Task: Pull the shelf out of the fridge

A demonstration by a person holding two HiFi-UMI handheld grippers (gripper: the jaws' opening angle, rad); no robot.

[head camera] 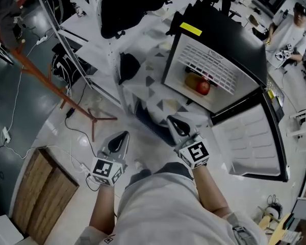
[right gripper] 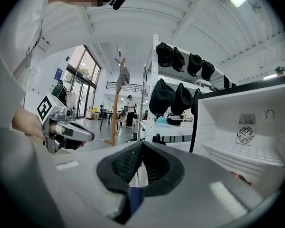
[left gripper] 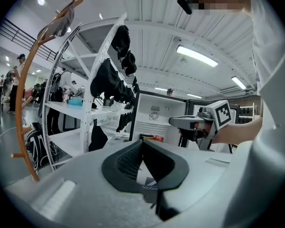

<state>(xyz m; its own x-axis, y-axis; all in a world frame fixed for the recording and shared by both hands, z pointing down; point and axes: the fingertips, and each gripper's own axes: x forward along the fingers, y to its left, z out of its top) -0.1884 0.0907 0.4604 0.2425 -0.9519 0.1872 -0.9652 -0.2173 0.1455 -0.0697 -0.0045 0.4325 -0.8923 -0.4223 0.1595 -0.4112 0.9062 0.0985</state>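
A small black fridge (head camera: pixel 219 32) stands open on a low table, its door (head camera: pixel 255 137) swung out to the right. Inside it a white wire shelf (head camera: pixel 214 68) lies above a red apple (head camera: pixel 203 88) and a yellow-green fruit (head camera: pixel 192 79). My right gripper (head camera: pixel 171 119) is shut and empty, a short way in front of the fridge's lower left corner. Further left and nearer me is my left gripper (head camera: pixel 124 135), also shut and empty. In the right gripper view the shelf (right gripper: pixel 242 153) shows at the right, beyond the shut gripper (right gripper: pixel 141 144). The left gripper (left gripper: pixel 142 141) points level toward the fridge (left gripper: pixel 154 118).
A white rack (left gripper: pixel 61 108) hung with black caps stands left of the fridge. A wooden coat stand (head camera: pixel 51 86) and cables cross the floor at left, with a wooden board (head camera: pixel 41 193) at the lower left. A person (head camera: pixel 290 34) sits at the far right.
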